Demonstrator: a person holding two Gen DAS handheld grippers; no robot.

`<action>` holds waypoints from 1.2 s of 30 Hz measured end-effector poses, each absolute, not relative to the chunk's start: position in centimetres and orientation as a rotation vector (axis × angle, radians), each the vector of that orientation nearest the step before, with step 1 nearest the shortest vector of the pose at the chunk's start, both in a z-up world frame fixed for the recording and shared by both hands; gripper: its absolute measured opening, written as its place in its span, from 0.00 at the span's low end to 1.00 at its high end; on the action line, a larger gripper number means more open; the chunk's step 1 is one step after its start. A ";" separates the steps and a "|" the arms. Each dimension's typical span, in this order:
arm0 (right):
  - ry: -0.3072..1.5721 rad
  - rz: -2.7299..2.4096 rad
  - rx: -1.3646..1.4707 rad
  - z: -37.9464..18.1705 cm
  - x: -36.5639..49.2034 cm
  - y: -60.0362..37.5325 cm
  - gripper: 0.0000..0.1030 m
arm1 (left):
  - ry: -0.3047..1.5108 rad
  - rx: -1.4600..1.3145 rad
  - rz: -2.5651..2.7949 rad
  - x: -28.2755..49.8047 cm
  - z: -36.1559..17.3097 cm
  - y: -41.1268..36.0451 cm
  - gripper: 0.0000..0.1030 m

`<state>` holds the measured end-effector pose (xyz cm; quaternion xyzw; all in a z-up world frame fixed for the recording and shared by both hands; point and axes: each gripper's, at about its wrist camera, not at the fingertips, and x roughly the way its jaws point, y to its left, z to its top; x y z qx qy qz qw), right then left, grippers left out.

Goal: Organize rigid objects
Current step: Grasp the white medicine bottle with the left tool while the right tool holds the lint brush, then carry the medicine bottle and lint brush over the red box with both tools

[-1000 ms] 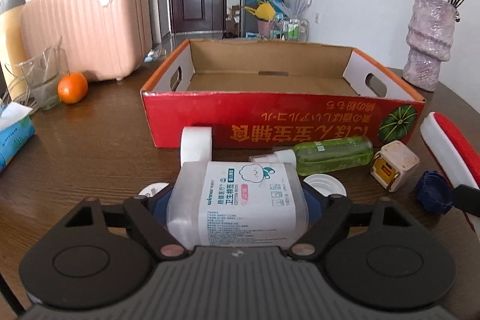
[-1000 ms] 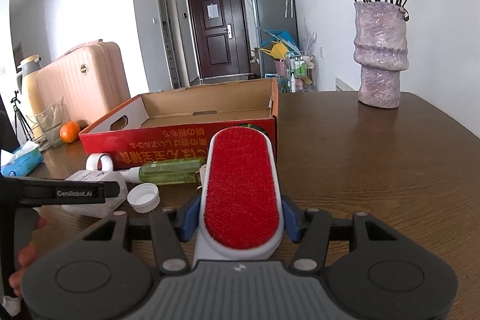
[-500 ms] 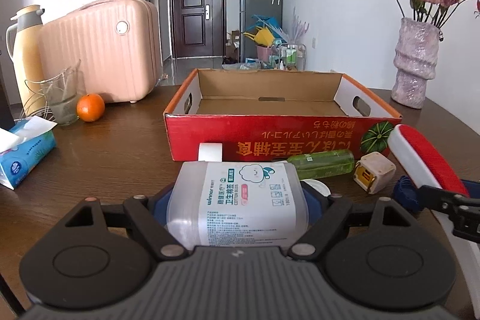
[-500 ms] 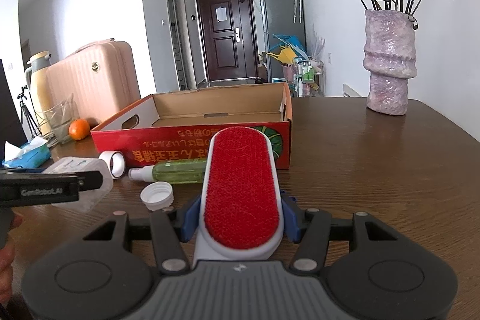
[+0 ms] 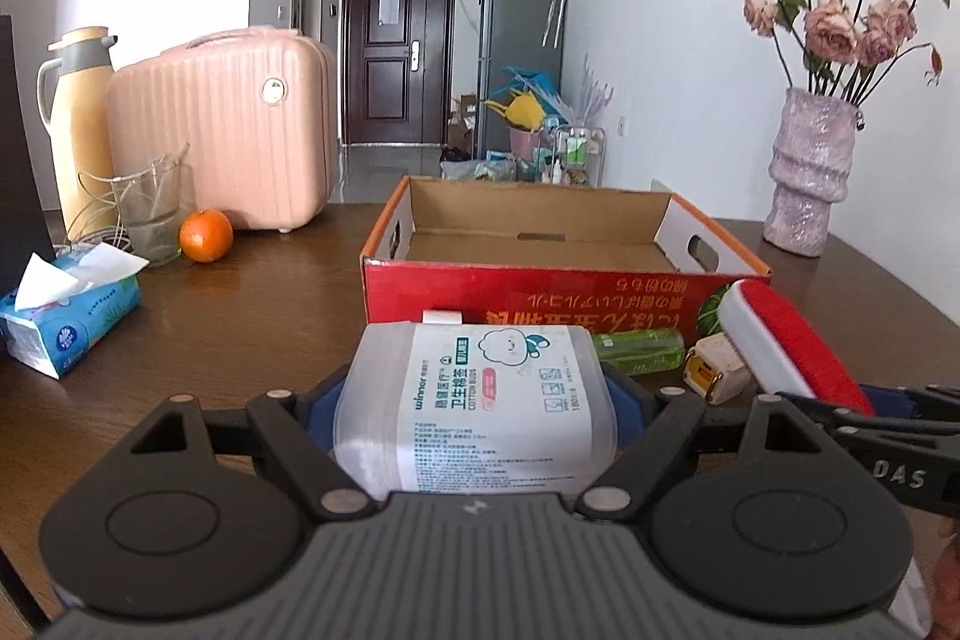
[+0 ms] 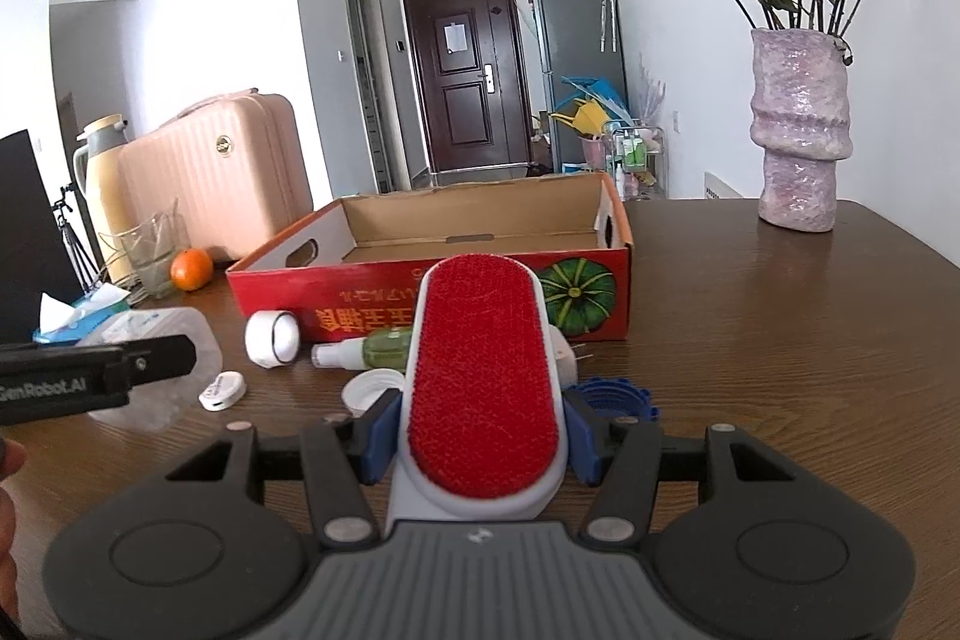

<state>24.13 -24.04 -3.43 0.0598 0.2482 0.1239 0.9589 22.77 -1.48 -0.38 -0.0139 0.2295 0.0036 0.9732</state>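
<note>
My left gripper (image 5: 477, 412) is shut on a clear cotton-bud box (image 5: 480, 406) with a white label, held above the table. My right gripper (image 6: 480, 436) is shut on a red lint brush (image 6: 483, 376) with a white body, also held up. Both are in front of an open, empty red cardboard box (image 5: 540, 283), which also shows in the right wrist view (image 6: 384, 292). Below lie a green spray bottle (image 6: 375, 347), a white tape roll (image 6: 273, 339), a white cap (image 6: 372, 388), a blue cap (image 6: 618, 393), a small white case (image 6: 222, 391) and a beige plug (image 5: 717, 373).
A pink suitcase (image 5: 234, 130), a yellow thermos (image 5: 75, 124), a glass jug (image 5: 150, 214), an orange (image 5: 206, 235) and a tissue pack (image 5: 66, 319) stand at the left. A purple vase with dried roses (image 6: 798, 130) stands at the back right.
Both grippers have lifted with their objects and tilted up; the cardboard box now looks lower and farther in both views. The items on the table have not moved.
</note>
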 end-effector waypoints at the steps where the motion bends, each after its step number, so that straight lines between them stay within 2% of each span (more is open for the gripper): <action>1: 0.504 0.252 0.122 -3.4 24.1 -23.9 0.53 | 0.459 -0.027 0.006 22.7 -0.2 -1.4 0.81; 18: 0.467 0.237 0.122 -0.7 25.8 -22.1 0.53 | 0.397 -0.053 -0.012 24.6 2.9 -1.1 0.81; 36: 0.454 0.212 0.142 0.5 32.1 -20.7 0.53 | 0.367 -0.106 0.033 30.6 4.0 -1.1 0.81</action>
